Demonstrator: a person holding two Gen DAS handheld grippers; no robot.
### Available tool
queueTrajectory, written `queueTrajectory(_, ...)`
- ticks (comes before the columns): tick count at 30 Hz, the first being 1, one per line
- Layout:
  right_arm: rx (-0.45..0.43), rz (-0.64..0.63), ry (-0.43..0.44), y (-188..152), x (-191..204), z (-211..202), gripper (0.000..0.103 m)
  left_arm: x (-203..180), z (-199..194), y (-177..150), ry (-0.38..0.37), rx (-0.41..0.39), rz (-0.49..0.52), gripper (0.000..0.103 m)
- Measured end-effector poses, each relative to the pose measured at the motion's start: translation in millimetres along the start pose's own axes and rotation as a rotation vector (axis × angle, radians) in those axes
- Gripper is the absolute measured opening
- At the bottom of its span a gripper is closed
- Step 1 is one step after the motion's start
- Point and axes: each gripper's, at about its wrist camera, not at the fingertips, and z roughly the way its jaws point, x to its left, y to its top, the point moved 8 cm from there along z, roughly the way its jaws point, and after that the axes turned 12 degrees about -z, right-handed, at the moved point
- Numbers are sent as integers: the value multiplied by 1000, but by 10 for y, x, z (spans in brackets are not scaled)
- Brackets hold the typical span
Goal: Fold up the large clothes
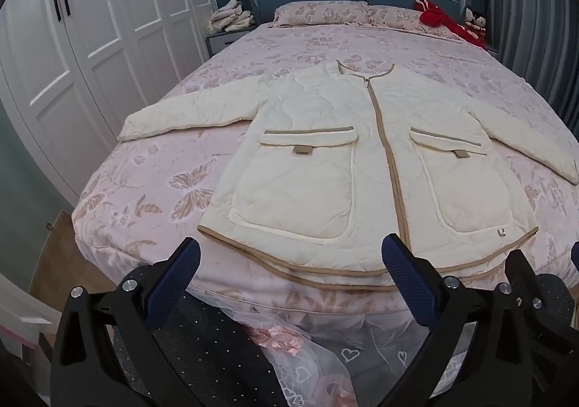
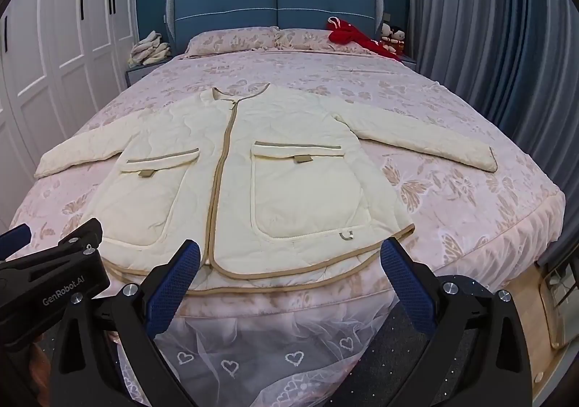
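Note:
A cream quilted jacket with tan trim, a closed zip and two big front pockets lies flat, front up, on the pink bed, both sleeves spread out to the sides and its hem at the near edge. My left gripper hovers open just short of the hem, over its left half, with nothing between the fingers. My right gripper is open too, level with the hem's right half, and holds nothing. The left gripper's body shows at the left in the right wrist view.
The bed has a butterfly-print cover, a lace skirt and a blue headboard. White wardrobes line the left wall. Grey curtains hang at right. Red clothing and dolls sit by the pillows, folded fabric on a nightstand.

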Motion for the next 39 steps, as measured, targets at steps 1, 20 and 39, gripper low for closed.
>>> queueTrajectory(1, -2, -1, -1, -4, 5, -2, 98, -3, -6, 7, 2, 1, 3, 98)
queueTrajectory(20, -8, 2, -7, 8, 1, -32, 98, -1, -72, 16, 6, 2, 2, 98)
queueTrajectory(39, -7, 2, -6, 3, 1, -26, 98, 2, -63, 16, 5, 3, 3, 98)
